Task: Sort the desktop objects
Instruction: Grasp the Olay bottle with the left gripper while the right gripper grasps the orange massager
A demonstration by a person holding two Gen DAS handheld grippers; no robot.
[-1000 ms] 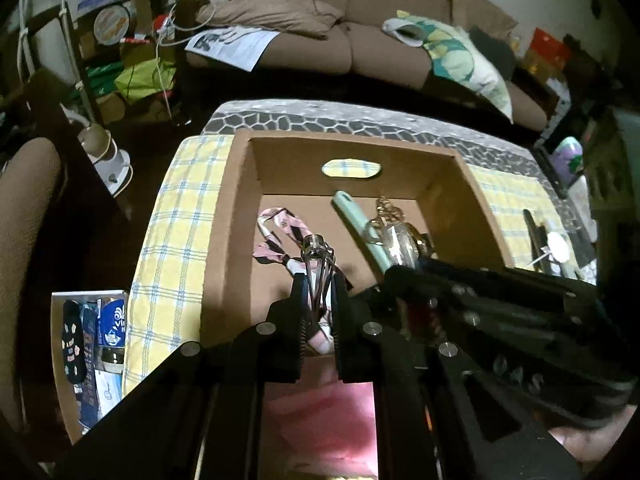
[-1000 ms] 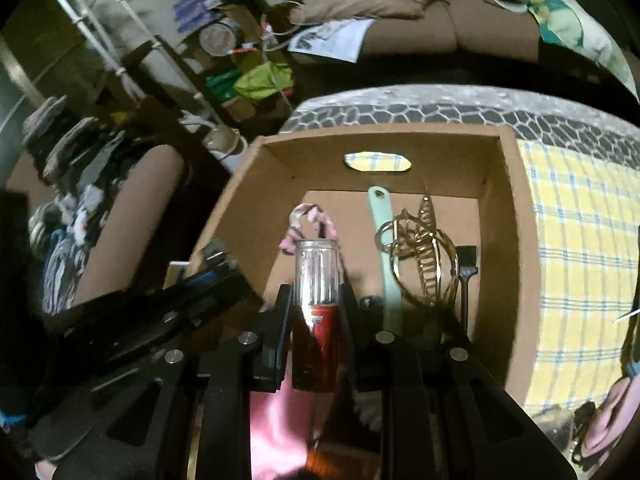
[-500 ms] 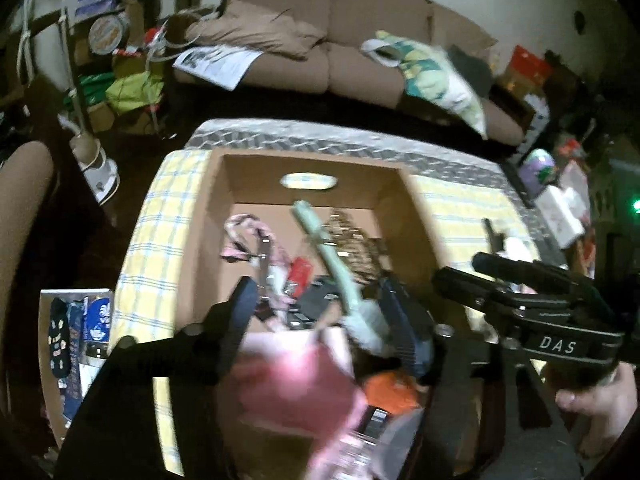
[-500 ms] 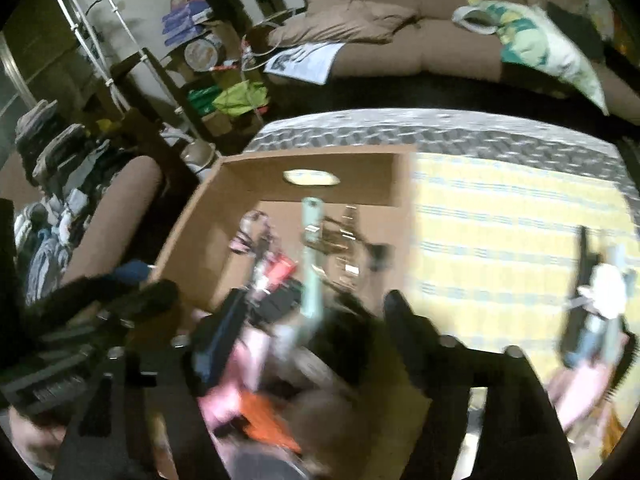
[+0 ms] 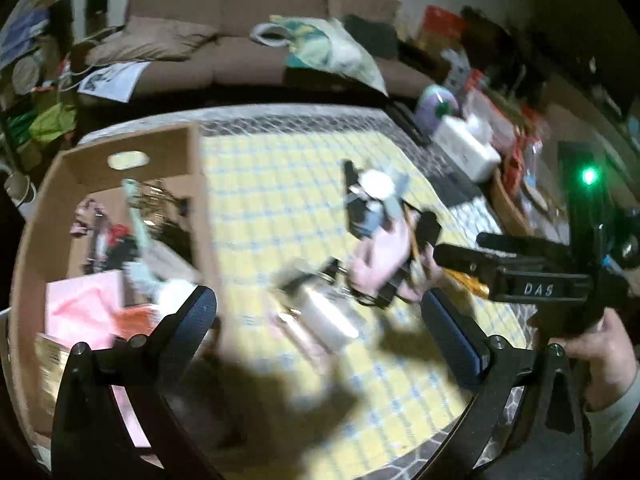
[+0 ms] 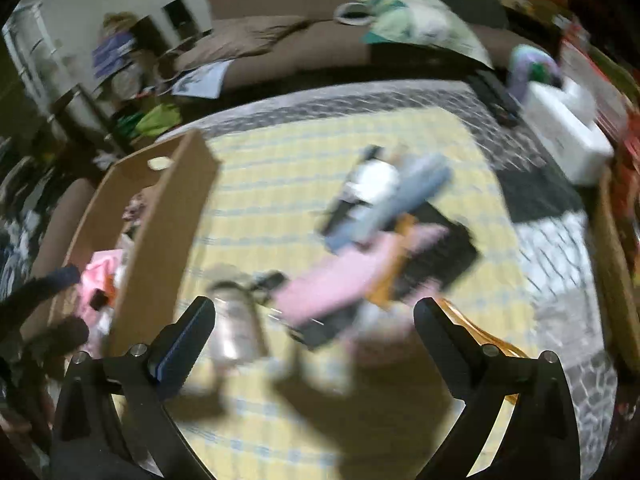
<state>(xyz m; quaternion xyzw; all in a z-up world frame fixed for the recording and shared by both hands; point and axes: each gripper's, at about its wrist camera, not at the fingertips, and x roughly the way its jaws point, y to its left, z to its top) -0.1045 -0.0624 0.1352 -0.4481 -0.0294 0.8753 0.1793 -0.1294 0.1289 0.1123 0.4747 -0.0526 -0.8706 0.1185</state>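
My left gripper (image 5: 320, 328) is open and empty over the yellow checked cloth (image 5: 280, 184). My right gripper (image 6: 314, 330) is open and empty too. Both views are blurred. The cardboard box (image 5: 196, 208) stands at the left, holding a mint comb (image 5: 136, 208), a pink packet (image 5: 84, 308) and several small items; it also shows in the right wrist view (image 6: 160, 248). A heap of loose items lies on the cloth ahead: a pink object (image 6: 340, 280), a silver cylinder (image 6: 236, 332), a black flat case (image 6: 440, 256) and a white-and-blue object (image 6: 384, 192).
A white box (image 6: 568, 128) and a wicker basket (image 6: 616, 264) stand at the table's right edge. A brown sofa (image 5: 240, 40) with a patterned cushion lies beyond the table. Cluttered shelves stand at the far left.
Both grippers have opened and dropped their items into the box, the left an eyelash curler, the right a clear-capped tube. Both have swung right, from over the box to over the heap.
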